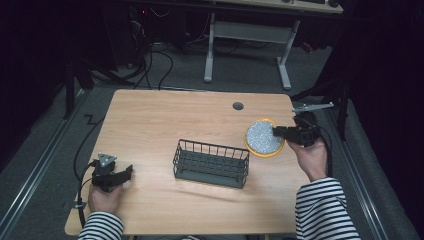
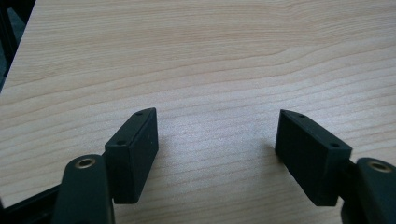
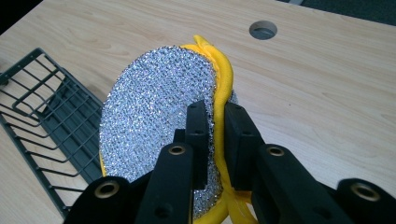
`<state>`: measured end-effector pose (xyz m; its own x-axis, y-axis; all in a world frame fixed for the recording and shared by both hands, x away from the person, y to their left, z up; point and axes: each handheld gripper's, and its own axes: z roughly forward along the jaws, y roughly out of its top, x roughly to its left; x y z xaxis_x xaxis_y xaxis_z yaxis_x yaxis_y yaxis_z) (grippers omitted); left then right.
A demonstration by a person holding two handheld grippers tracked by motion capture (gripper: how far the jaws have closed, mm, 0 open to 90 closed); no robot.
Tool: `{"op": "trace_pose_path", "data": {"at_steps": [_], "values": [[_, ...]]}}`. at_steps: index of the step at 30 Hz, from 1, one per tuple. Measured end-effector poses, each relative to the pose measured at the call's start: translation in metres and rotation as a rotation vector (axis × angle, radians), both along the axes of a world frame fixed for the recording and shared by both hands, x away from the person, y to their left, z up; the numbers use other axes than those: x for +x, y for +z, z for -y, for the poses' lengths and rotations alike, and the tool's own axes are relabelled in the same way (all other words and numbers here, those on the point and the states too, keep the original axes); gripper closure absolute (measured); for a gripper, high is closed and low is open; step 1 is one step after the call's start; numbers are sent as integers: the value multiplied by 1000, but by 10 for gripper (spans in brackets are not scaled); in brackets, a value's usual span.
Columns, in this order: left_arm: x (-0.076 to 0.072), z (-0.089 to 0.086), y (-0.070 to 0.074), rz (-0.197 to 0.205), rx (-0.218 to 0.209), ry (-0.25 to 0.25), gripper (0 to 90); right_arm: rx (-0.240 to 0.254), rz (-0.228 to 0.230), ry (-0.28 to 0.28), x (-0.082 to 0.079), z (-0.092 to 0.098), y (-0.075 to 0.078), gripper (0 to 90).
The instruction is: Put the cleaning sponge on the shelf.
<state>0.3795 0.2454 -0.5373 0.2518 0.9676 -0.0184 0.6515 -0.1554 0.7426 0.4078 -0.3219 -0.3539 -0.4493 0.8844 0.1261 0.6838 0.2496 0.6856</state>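
A round scouring sponge (image 1: 263, 138), silver mesh on one face and yellow foam behind, is held off the table at the right. My right gripper (image 1: 276, 131) is shut on its edge; in the right gripper view the two jaws pinch the yellow rim of the sponge (image 3: 154, 112), which stands tilted on edge, at the gripper (image 3: 215, 122). A dark wire basket (image 1: 211, 163) sits mid-table, its rim also at the left of the right gripper view (image 3: 42, 121). My left gripper (image 1: 126, 172) rests low at the front left, open, nothing between its jaws (image 2: 217, 135).
The wooden table (image 1: 160, 120) has a round cable hole (image 1: 238, 106) near its far edge, also seen as the hole (image 3: 263, 30). A white-legged desk (image 1: 245, 35) and cables stand on the floor beyond. Bare tabletop lies around the left gripper.
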Motion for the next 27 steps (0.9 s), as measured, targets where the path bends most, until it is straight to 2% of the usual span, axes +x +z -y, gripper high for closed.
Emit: {"op": "trace_pose_path", "data": {"at_steps": [2, 7, 14, 20, 27], "values": [[0, 0, 0, 0, 1, 0, 305, -13, 0, 6, 1, -4, 4, 814], [0, 0, 0, 0, 3, 1, 303, -2, 16, 31, 2, -13, 11, 814], [0, 0, 0, 0, 2, 0, 302, -17, 12, 82, 3, -33, 13, 813], [0, 0, 0, 0, 1, -1, 303, -20, 13, 124, 4, -53, 10, 813], [0, 0, 0, 0, 1, -1, 302, -31, -3, 178, 7, -75, -1, 811]]}}
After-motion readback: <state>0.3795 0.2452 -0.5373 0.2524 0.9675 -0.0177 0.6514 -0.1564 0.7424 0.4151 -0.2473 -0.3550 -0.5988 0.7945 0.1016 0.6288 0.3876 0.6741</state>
